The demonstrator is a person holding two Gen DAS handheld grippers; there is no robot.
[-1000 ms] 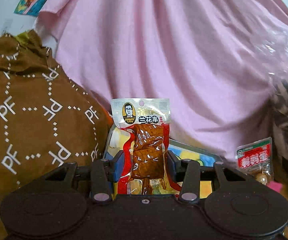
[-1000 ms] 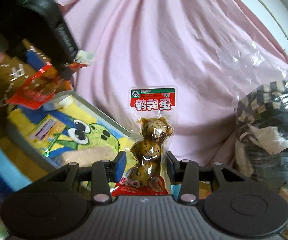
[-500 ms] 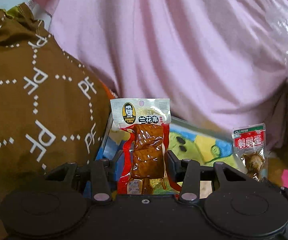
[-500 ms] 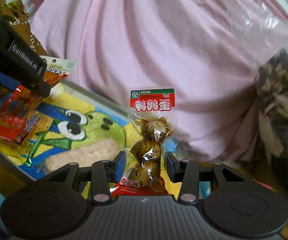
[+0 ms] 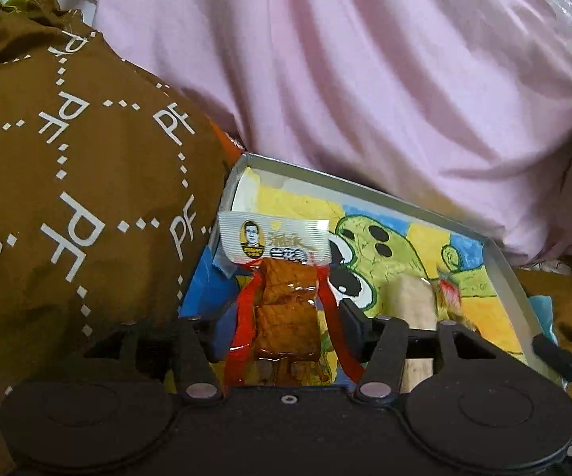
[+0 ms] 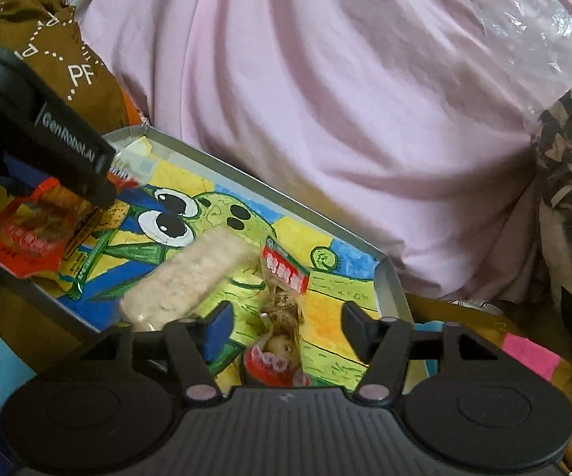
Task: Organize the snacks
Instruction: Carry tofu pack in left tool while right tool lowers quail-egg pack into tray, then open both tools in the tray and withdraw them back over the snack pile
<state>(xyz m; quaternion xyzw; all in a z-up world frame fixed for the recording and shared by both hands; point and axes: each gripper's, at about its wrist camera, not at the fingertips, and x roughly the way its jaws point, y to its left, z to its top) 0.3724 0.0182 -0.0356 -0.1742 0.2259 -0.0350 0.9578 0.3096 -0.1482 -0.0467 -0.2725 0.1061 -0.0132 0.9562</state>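
A metal-rimmed tray [image 5: 365, 194] with a green cartoon picture lies in front of both grippers. The jaws of my left gripper [image 5: 286, 315] are opening over its left end. A red tofu-snack packet [image 5: 286, 301] leans forward between them, with the pads off it. My right gripper [image 6: 286, 319] is also opening, over the tray [image 6: 286, 202]. Its quail-egg packet [image 6: 282, 309] has dropped loose between the fingers onto the tray floor, blurred. In the right wrist view the tofu packet [image 6: 28, 234] shows at the left under the other gripper's black body.
A pale rice-cracker roll [image 6: 190, 277] and a green stick packet [image 6: 91, 261] lie in the tray. A brown patterned cloth bag [image 5: 67, 198] crowds the left. Pink fabric [image 5: 365, 79] rises behind. A checked cloth bundle [image 6: 571, 139] and a pink sticky note [image 6: 527, 357] are at the right.
Both grippers came down over the tray. Their jaws went from shut on the packets to apart. The tofu packet tipped forward and the quail-egg packet fell onto the tray.
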